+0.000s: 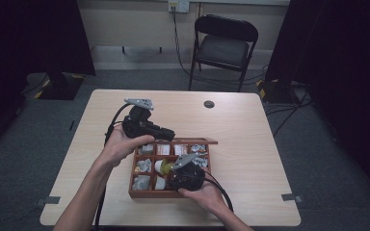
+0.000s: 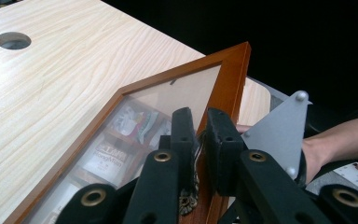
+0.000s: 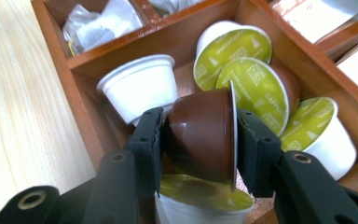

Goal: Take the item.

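A wooden compartment box (image 1: 154, 194) stands on the table's near middle with its glazed lid (image 2: 177, 91) raised. My left gripper (image 2: 198, 140) is shut on the lid's wooden frame beside a small brass clasp (image 2: 189, 201); from above, this gripper (image 1: 170, 135) sits at the box's far left corner. My right gripper (image 3: 198, 140) is shut on a brown coffee capsule (image 3: 205, 135), held on its side just above one compartment. Under and around it lie several capsules with green foil tops (image 3: 254, 86) and a white one (image 3: 140, 86). From above, the right gripper (image 1: 169, 168) reaches into the box's middle.
Other compartments hold wrapped sachets (image 1: 143, 166) and packets (image 1: 163, 149). The pale wooden table (image 1: 231, 120) has a cable hole (image 1: 209, 104) at the far side. A black folding chair (image 1: 224, 48) stands beyond the table. The right gripper's grey plate (image 2: 279, 135) shows past the lid.
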`<state>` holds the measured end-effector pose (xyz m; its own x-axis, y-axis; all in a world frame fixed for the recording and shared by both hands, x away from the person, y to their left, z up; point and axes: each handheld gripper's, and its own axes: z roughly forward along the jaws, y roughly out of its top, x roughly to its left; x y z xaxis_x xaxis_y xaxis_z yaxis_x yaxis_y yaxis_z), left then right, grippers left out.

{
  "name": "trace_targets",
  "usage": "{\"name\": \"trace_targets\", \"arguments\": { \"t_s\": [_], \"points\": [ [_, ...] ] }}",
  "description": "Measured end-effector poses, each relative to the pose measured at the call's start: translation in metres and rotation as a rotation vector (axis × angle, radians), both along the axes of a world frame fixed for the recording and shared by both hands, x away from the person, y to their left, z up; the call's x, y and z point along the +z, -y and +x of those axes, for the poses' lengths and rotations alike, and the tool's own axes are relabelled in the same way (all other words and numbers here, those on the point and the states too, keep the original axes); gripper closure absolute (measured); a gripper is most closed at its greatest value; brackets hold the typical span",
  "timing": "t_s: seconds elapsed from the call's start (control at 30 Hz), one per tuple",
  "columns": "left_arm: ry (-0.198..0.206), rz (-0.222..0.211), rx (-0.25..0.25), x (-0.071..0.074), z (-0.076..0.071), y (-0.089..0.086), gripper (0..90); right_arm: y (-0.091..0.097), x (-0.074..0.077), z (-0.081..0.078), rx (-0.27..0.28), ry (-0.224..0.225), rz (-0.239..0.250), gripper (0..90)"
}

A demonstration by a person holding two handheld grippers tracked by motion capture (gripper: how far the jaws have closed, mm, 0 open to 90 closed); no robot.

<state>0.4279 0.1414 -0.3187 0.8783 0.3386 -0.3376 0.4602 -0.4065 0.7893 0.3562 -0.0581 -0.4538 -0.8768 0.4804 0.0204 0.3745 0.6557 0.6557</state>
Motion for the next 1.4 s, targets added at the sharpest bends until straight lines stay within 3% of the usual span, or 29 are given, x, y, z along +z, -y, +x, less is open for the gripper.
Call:
{"name": "trace_targets", "arguments": {
  "t_s": [0.53, 0.67, 1.4],
  "points": [
    [-0.003, -0.001, 0.011, 0.000, 0.000, 0.000, 82.0, 0.016, 0.014, -0.005, -0.033, 0.030, 0.090, 55.8],
    [-0.002, 0.000, 0.010, 0.000, 0.000, 0.000, 81.9, 0.019, 0.015, -0.005, -0.037, 0.017, 0.098, 55.8],
    [-0.006, 0.003, 0.004, 0.000, 0.000, 0.000, 82.0, 0.051, 0.031, -0.014, -0.103, 0.044, 0.162, 55.8]
  ]
}}
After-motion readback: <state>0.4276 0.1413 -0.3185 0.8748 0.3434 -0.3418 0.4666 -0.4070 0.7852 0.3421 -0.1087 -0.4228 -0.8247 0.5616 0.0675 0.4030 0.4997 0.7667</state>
